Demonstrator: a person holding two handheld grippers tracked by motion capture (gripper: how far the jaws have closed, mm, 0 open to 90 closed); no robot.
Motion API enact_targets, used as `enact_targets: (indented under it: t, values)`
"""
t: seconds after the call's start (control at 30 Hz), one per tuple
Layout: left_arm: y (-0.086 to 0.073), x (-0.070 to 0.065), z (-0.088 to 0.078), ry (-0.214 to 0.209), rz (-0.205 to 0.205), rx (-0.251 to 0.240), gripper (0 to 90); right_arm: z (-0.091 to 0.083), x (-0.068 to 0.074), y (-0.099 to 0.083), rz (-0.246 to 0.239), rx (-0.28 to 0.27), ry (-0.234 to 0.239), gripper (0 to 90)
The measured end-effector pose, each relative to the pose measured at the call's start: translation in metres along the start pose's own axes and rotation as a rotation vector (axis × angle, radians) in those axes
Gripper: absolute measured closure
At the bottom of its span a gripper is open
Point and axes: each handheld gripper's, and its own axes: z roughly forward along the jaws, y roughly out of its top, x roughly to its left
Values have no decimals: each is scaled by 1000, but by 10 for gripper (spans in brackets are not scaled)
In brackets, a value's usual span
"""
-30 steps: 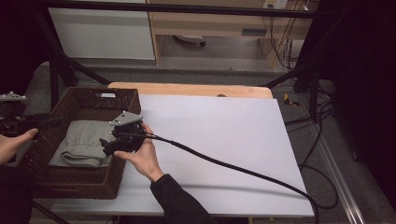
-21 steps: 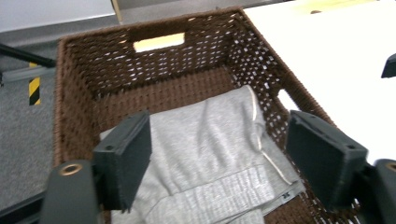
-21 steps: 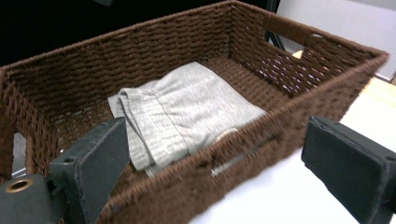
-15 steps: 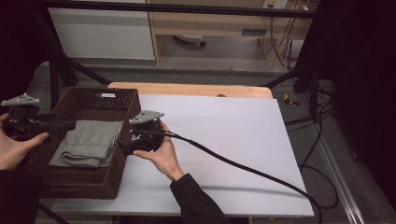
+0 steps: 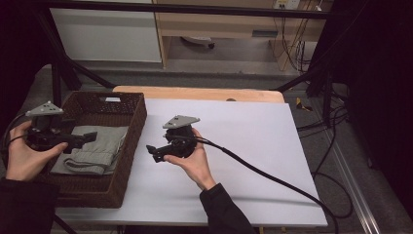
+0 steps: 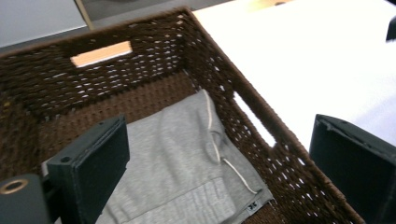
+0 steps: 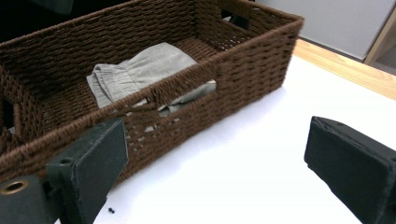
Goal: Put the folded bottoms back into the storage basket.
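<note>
Tools open, both hands hold clear of the cloth. Left tool (image 5: 90, 138) hangs over the left part of the brown wicker basket (image 5: 139, 122), its jaws having just spread wide with nothing between them; the folded grey garment (image 5: 95, 151) lies below on the basket floor, its drawstring showing. Right tool (image 5: 151, 151) sits over the white worktop (image 5: 253, 146) just beside the basket's right wall, jaws wide apart and empty, pointing toward the basket. A black cable (image 5: 272, 178) trails across the worktop.
</note>
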Motion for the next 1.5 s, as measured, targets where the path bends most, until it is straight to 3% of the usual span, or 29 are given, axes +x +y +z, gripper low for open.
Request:
enact_targets:
  t: [0.37,1.0,1.5]
  values:
    - [-2,-26,22,-44,38,4,47,-30,-30,-25,23,4,-29,61]
    - [-15,-60,54,-111,94,32,47,-80,-76,-64,62,6,-78,48]
    - [-27,-74,71,-137,115,55,47,-126,-113,-105,102,18,-124,37]
